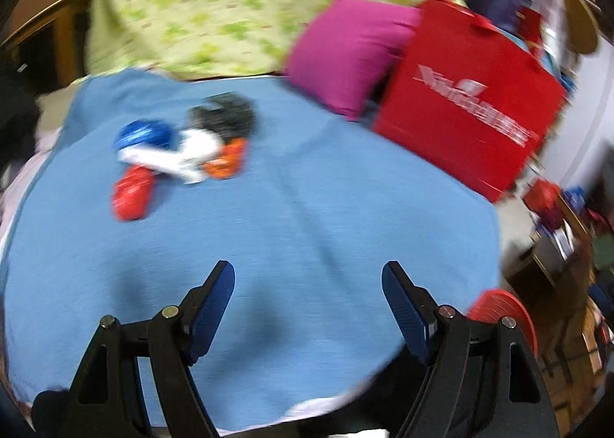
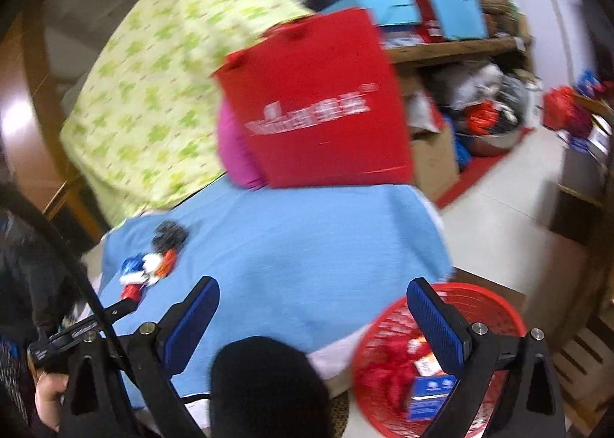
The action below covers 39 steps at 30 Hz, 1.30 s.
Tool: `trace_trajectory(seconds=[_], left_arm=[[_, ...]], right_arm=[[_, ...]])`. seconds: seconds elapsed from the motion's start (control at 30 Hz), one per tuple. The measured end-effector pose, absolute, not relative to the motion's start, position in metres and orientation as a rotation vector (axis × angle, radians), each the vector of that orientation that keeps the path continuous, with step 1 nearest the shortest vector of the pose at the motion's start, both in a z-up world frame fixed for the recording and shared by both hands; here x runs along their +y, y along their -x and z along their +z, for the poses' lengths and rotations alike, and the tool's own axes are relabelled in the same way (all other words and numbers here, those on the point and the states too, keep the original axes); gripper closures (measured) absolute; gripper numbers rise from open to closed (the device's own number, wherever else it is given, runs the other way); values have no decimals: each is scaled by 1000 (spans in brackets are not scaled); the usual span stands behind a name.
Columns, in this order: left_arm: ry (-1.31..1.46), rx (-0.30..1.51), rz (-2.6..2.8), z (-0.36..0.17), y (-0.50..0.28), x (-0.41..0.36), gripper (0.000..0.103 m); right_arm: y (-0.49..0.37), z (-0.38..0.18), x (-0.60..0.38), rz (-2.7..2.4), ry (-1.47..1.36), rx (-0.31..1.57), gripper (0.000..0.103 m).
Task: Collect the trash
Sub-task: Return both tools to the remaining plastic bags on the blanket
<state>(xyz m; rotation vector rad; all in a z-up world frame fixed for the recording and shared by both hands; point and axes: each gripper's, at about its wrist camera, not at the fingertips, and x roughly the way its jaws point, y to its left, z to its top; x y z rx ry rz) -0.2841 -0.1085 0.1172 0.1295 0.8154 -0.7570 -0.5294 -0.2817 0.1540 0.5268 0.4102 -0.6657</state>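
A small heap of trash lies on the blue cloth: blue, white, red, orange and black wrappers. It also shows in the right wrist view, far left. My left gripper is open and empty, well short of the heap. My right gripper is open and empty above the cloth's near edge. A red mesh basket stands on the floor to the right, holding red wrappers and a blue-and-white box. Its rim shows in the left wrist view.
A red paper bag and a magenta cushion stand at the cloth's far right. A green patterned quilt lies behind. Shelves and clutter fill the right side. A black rounded object sits low between my right fingers.
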Motion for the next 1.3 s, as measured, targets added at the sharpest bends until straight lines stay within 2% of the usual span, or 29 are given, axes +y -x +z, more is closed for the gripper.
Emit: trace_trajectory(seconds=[0.33, 0.73, 1.3], left_arm=[[-44, 836, -553, 96, 209, -39, 23], [-29, 848, -483, 95, 171, -35, 23], [-44, 880, -374, 89, 127, -40, 23]], right_arm=[[428, 159, -231, -465, -388, 491, 3], [378, 153, -216, -373, -310, 527, 3], [299, 116, -257, -315, -330, 515, 3]])
